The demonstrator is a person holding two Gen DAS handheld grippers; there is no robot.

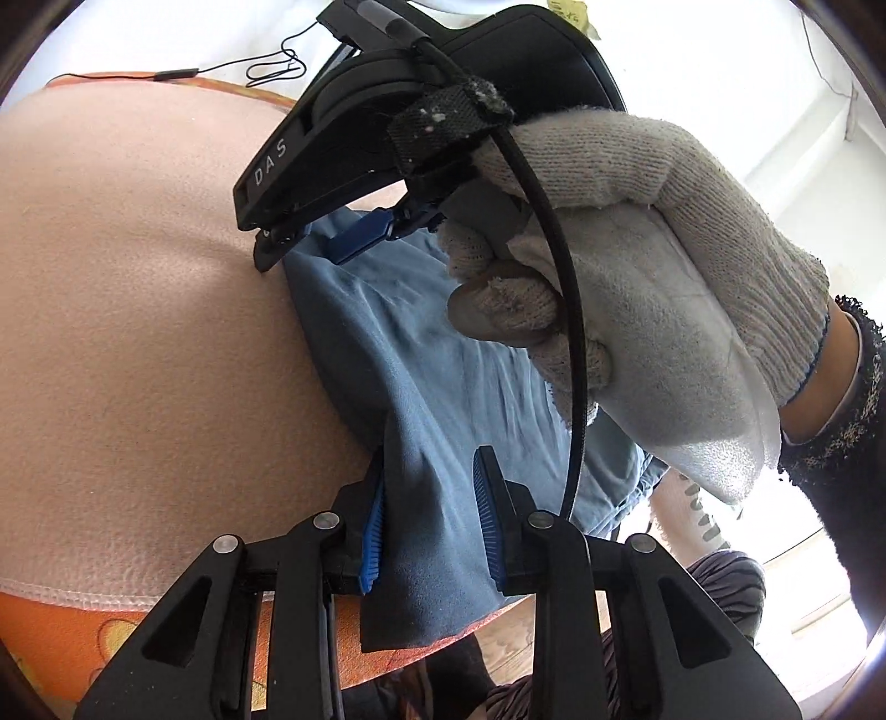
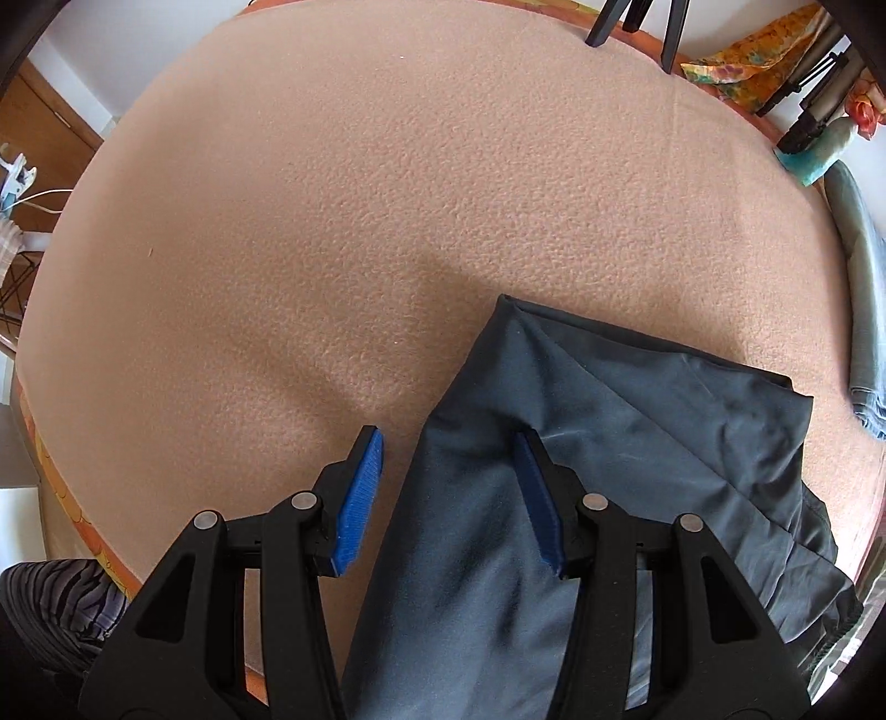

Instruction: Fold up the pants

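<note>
The blue-grey pants [image 1: 421,354] lie on the pink blanket [image 1: 138,310]. My left gripper [image 1: 429,515] is open, its blue pads either side of a raised fold of the pants at the near edge. My right gripper [image 1: 354,238], held by a white-gloved hand [image 1: 637,277], shows in the left wrist view at the far edge of the pants. In the right wrist view my right gripper [image 2: 448,498] is open, with the pants [image 2: 581,498] between its pads and draped over the right finger. The blanket [image 2: 387,194] spreads ahead.
An orange patterned bed edge [image 1: 61,637] lies below the blanket. A folded grey-green cloth [image 2: 861,310] lies at the right edge. Black tripod legs [image 2: 637,22] and an orange cloth [image 2: 758,66] stand at the far side. A black cable [image 1: 277,63] lies beyond.
</note>
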